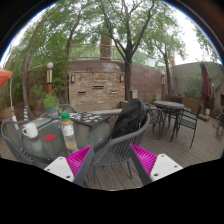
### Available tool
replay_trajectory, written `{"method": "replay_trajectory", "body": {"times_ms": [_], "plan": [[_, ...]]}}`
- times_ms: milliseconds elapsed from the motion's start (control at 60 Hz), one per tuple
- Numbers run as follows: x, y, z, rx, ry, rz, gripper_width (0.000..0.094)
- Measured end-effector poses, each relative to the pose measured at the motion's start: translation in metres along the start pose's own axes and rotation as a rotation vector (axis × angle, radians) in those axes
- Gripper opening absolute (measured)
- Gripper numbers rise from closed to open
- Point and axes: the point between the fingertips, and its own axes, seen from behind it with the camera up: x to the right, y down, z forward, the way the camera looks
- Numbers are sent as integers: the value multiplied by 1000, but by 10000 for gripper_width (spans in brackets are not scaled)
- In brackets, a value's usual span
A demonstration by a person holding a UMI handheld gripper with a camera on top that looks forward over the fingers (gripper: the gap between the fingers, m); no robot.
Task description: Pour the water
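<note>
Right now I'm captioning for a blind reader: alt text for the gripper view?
An open gripper hovers empty behind a chair at a glass table holding a bottle and mug, on a patio with trees.

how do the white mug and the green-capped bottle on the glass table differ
The white mug is short and squat with a handle; the clear bottle with the green cap is tall, slim and has none. The mug is open-topped, the bottle capped. The mug is opaque white, the bottle see-through. Both stand upright on the glass table, beyond the open gripper.
</note>
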Motion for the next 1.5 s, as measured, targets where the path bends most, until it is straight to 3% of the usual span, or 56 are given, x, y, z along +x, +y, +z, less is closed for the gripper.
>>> {"method": "replay_trajectory", "body": {"times_ms": [200,350,517,717,1017,1083,1133,1417,1500], "plan": [[-2,2,-1,0,-14,-5,824],[-16,-8,8,63,-29,-50,831],[-79,-12,40,95,-167,2,830],[-157,-15,92,113,-260,-27,829],[-196,-26,163,154,-184,-11,829],[-198,-28,181,159,-168,-20,734],[-202,-25,190,151,-139,-30,449],[-204,-23,197,141,-124,19,433],[-202,-22,196,133,-101,13,347]]}}
